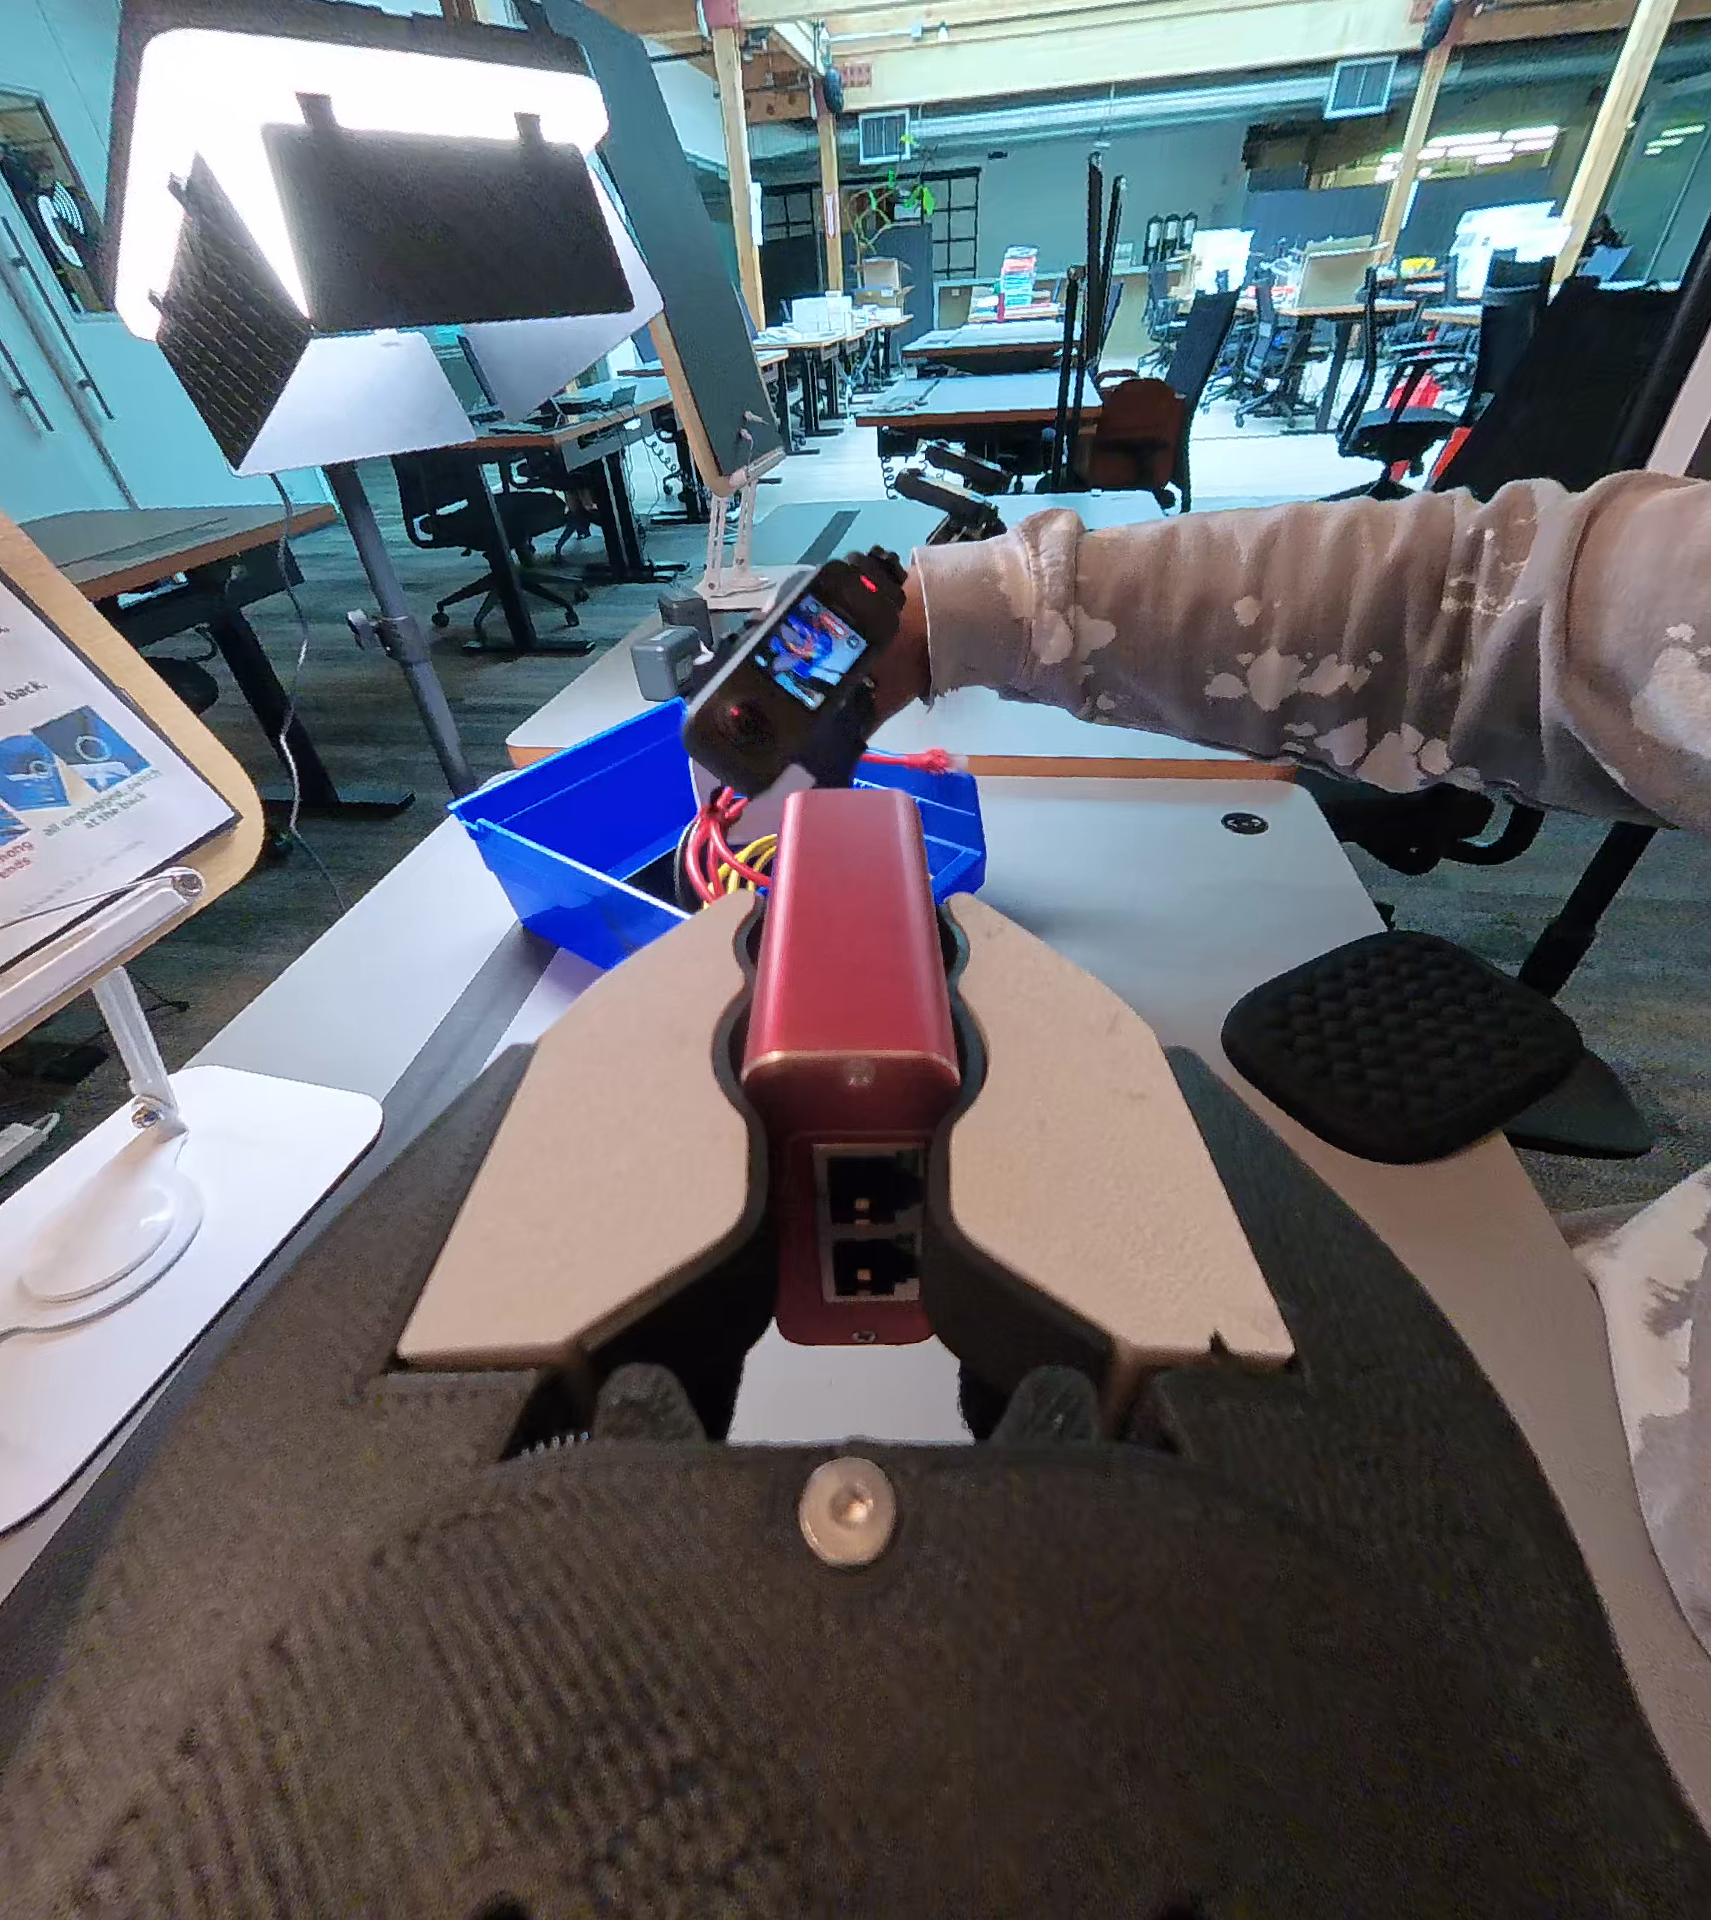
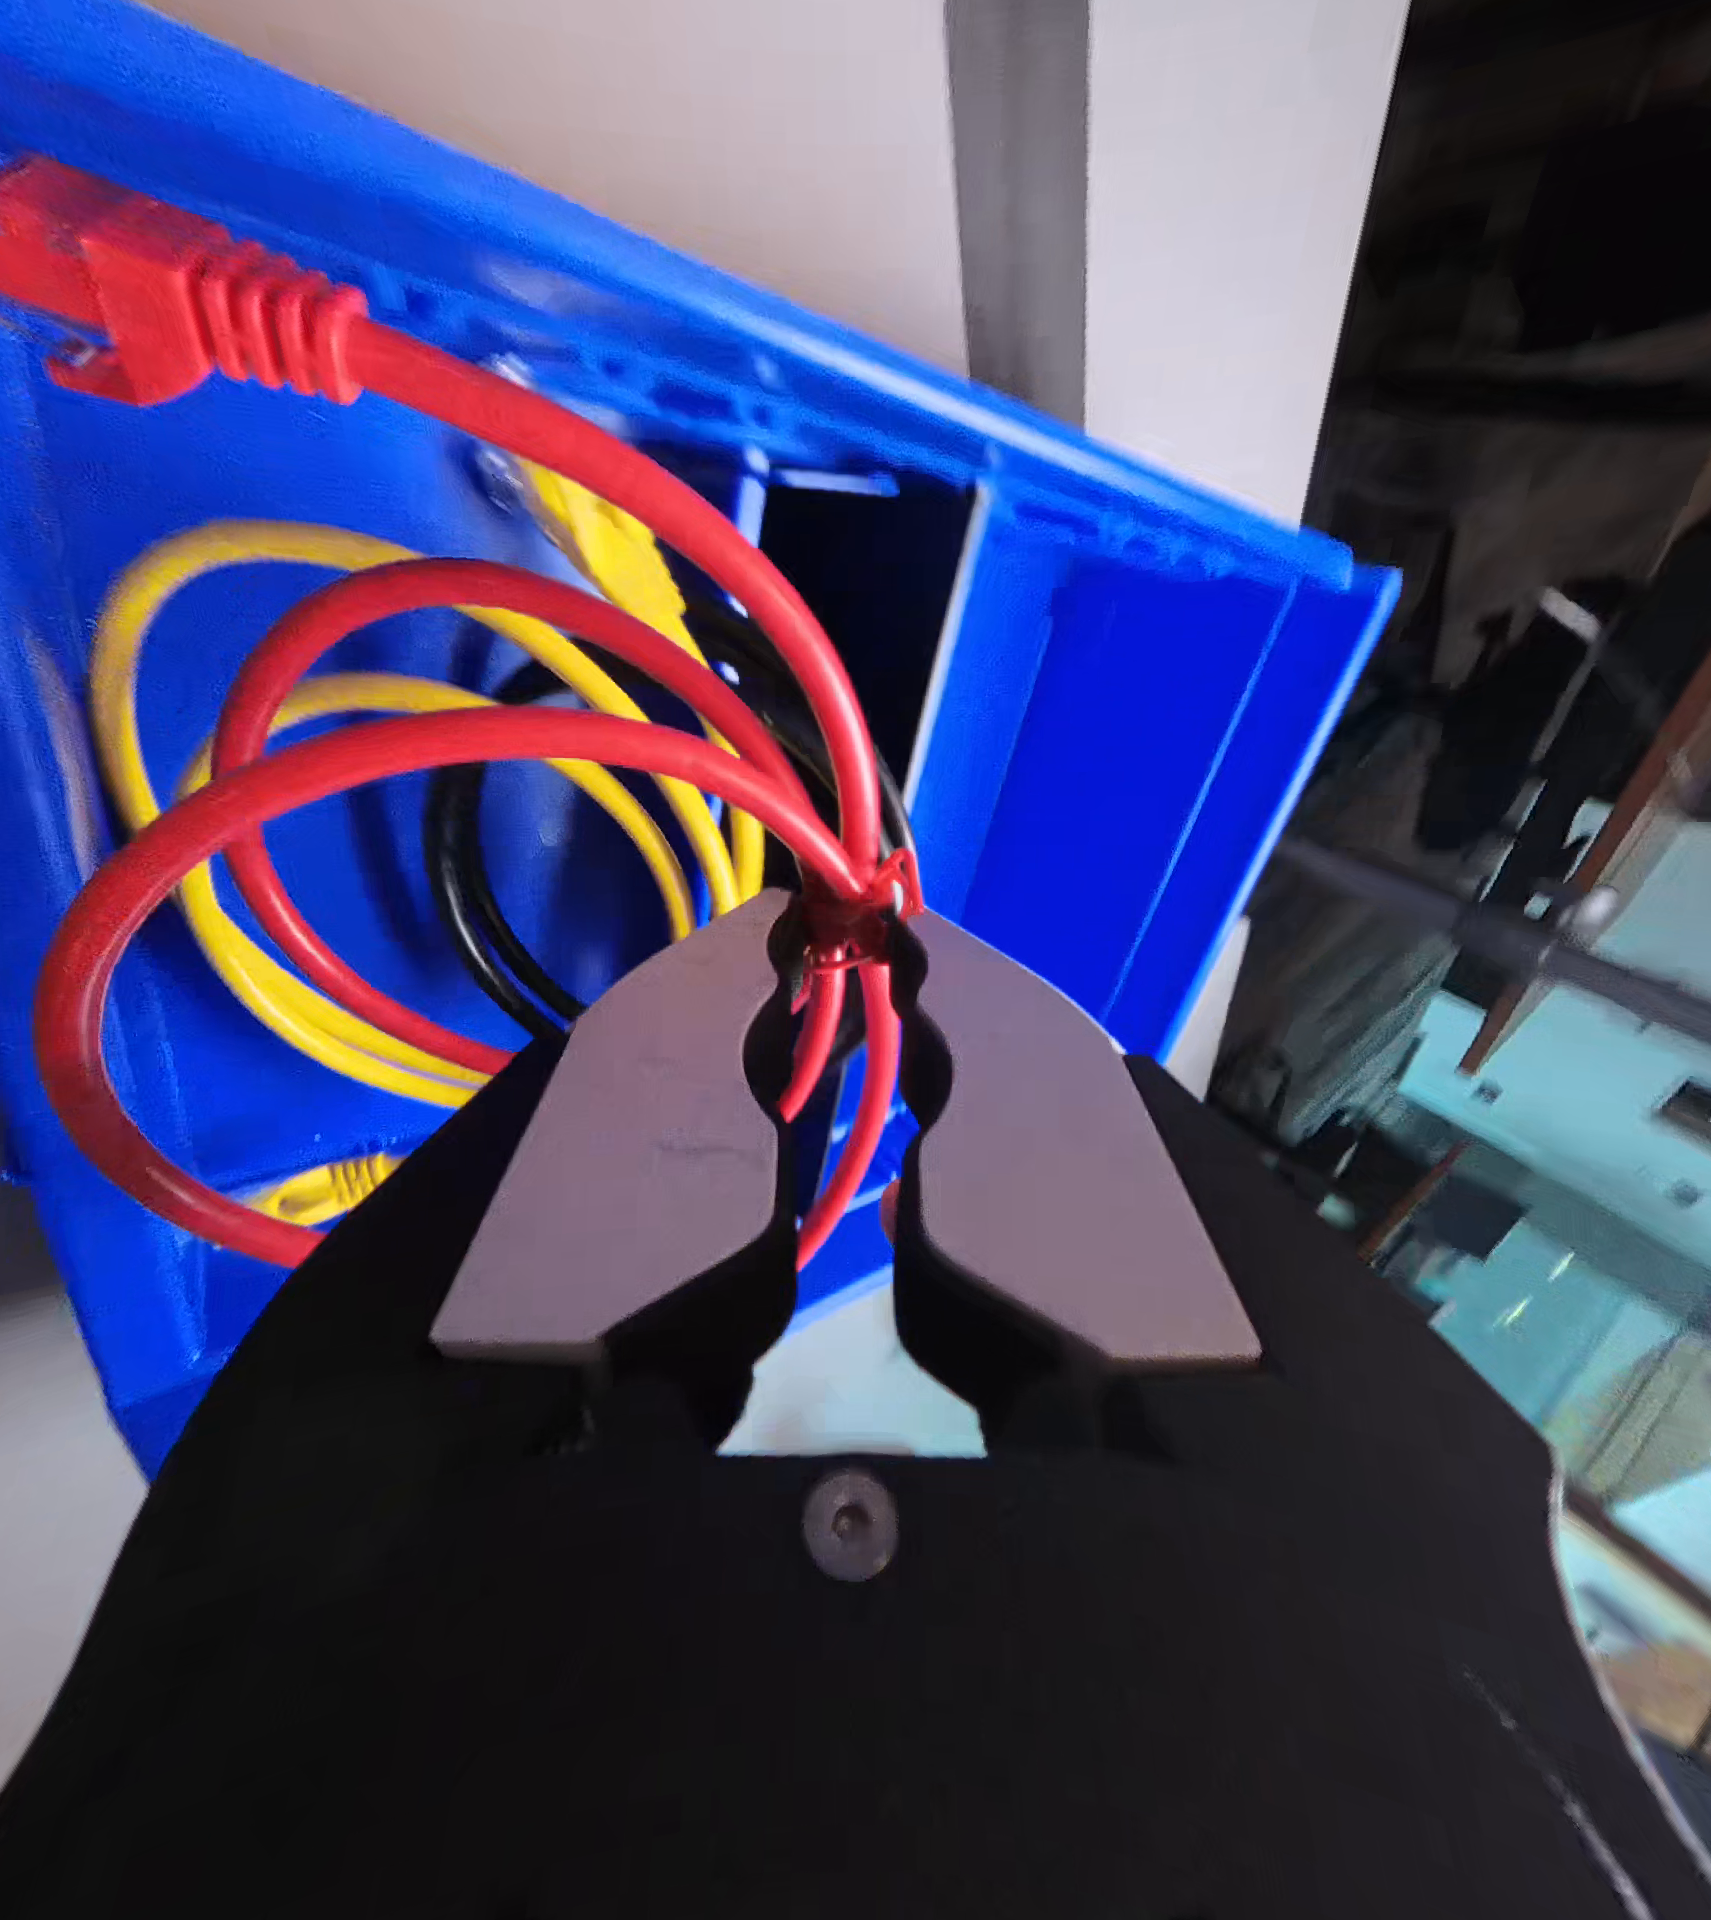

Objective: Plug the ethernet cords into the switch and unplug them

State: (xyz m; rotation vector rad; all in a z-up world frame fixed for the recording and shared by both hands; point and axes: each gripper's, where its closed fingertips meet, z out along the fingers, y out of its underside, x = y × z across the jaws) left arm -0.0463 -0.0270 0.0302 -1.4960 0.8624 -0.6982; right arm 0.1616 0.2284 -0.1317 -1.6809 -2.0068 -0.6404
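I have the dark red metal switch box (image 1: 849, 997) clamped lengthwise in my left gripper (image 1: 851, 935), its two empty ports facing back toward the camera, held above the grey surface (image 1: 1194, 894). Out ahead, my right gripper (image 2: 846, 951) is pinched nearly closed on the coiled red ethernet cord (image 2: 394, 748) right at its thin red twist tie (image 2: 866, 920), lifting the bundle over the blue plastic bin (image 2: 1121, 790). A yellow cord (image 2: 207, 956) and a black cord (image 2: 477, 914) lie coiled in the bin beneath.

The step, as I judge it, is bringing this cord out to the switch. The red plug (image 2: 196, 312) dangles free at the far end — too far from my grip to steer into a port. I would clear the bin wall slowly so the loops do not snag the other cords, set the coil down, then re-grip just behind the plug boot — clip orientation matched to the port — while keeping the switch steady and level.
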